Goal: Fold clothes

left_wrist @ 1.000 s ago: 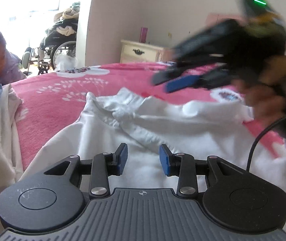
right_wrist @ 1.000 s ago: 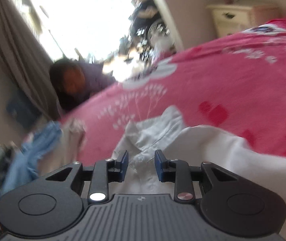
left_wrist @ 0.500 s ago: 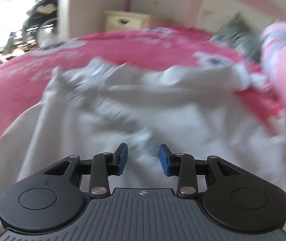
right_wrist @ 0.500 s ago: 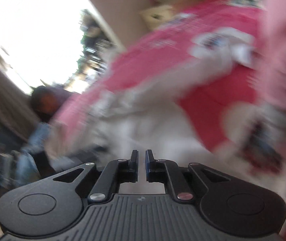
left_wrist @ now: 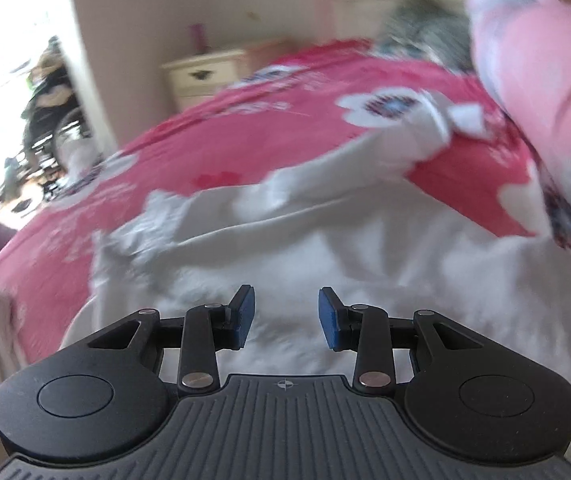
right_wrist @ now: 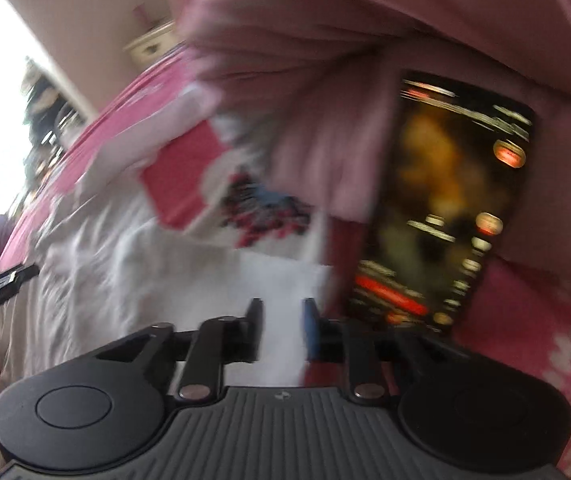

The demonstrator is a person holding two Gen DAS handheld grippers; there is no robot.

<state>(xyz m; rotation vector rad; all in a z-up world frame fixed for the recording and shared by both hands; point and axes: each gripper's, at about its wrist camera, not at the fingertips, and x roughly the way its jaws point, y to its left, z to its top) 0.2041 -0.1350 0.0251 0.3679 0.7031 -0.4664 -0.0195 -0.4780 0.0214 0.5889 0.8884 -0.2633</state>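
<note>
Pink bedspread (left_wrist: 213,152) under white shirt (left_wrist: 325,248)

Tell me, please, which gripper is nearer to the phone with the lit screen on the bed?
Right. The right gripper, jaws opening with nothing between them, is just beside the phone. The left gripper hovers open over the white garment; its view shows no phone.

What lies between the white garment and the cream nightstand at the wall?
In the left wrist view, only the pink flowered bedspread lies between the white garment and the cream nightstand; nothing else shows there.
</note>
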